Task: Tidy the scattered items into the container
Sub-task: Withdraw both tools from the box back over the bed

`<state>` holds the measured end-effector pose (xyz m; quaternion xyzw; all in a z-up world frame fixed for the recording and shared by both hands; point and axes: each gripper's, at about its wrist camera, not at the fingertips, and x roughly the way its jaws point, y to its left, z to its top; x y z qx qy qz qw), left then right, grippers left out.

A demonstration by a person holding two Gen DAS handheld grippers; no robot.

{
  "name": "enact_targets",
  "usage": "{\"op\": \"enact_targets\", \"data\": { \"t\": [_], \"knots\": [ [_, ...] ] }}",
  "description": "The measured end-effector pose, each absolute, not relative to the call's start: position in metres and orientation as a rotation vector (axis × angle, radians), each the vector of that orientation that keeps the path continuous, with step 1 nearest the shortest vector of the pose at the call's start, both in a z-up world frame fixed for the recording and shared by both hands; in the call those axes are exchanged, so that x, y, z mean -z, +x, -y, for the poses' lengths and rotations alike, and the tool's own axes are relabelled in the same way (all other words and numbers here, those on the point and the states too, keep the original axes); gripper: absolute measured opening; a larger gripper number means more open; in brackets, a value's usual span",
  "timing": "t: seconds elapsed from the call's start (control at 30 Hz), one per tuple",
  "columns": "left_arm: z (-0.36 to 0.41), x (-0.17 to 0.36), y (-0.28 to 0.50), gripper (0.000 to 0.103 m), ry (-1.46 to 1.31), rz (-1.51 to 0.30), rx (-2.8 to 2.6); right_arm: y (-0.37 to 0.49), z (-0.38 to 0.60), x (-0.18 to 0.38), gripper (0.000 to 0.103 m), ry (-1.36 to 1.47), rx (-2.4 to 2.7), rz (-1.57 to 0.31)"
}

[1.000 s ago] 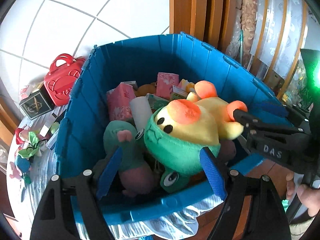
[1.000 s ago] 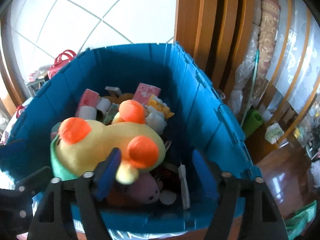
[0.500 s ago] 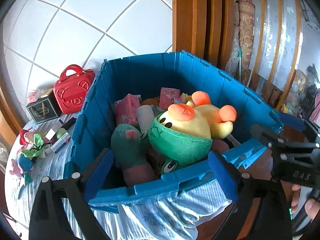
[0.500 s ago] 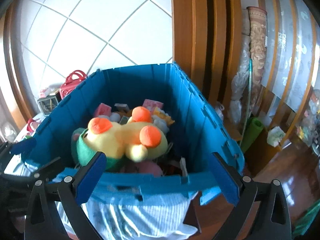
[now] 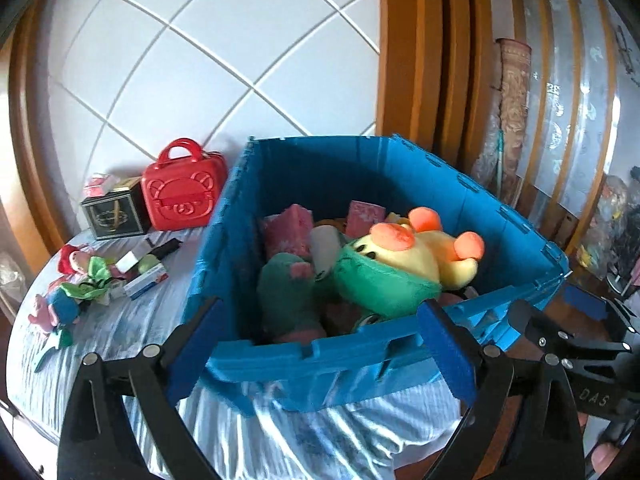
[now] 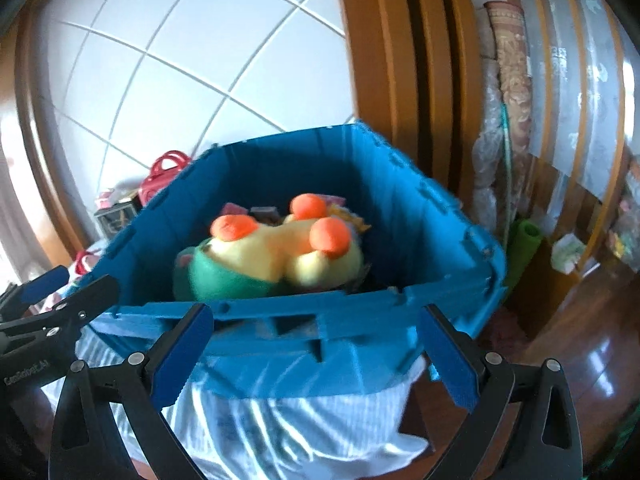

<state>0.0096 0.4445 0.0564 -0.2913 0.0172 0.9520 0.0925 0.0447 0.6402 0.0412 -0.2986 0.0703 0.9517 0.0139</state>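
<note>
A blue plastic crate (image 5: 320, 356) stands on a round table with a striped cloth; it also shows in the right wrist view (image 6: 304, 324). In it lie a yellow plush duck with orange feet and a green hood (image 5: 404, 260) (image 6: 280, 252), a green plush (image 5: 286, 292), pink boxes (image 5: 290, 232) and other toys. My left gripper (image 5: 320, 352) is open and empty, in front of the crate's near wall. My right gripper (image 6: 316, 356) is open and empty, also in front of that wall, to the right of the left one.
Left of the crate on the cloth lie a red bear-face case (image 5: 182, 194), a black box (image 5: 114, 212), small boxes (image 5: 146, 282) and small plush dolls (image 5: 66, 304). A tiled wall is behind. Wooden posts (image 5: 416, 52) and wrapped rolls stand to the right, over a wooden floor (image 6: 580, 360).
Both grippers have drawn back and up out of the crate. The right gripper let go of the duck, which now lies on the pile. Both sets of jaws opened wider.
</note>
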Motion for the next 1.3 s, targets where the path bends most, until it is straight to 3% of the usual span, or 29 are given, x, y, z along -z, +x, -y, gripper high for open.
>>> {"op": "enact_targets", "data": {
  "t": [0.3,0.67,0.93,1.17,1.3],
  "knots": [
    [-0.376,-0.058,0.020,0.097,-0.875,-0.009,-2.900,0.050,-0.573,-0.058,0.103,-0.855,-3.062,-0.219],
    [-0.194,-0.045,0.034,0.097,-0.890,0.076,-2.984,0.045,-0.405,-0.062,0.103,-0.782,-3.147,-0.143],
    [-0.077,-0.026,0.038,0.097,-0.890,0.158,-3.019,0.025,-0.291,-0.044,0.103,-0.914,-3.201,-0.108],
    [0.010,0.005,0.004,0.097,-1.058,0.329,-3.103,-0.027,-0.218,-0.023,0.103,-1.040,-3.272,-0.014],
    [0.049,0.021,-0.022,0.097,-1.141,0.334,-3.167,-0.070,-0.190,-0.003,0.103,-1.118,-3.310,-0.034]
  ]
}}
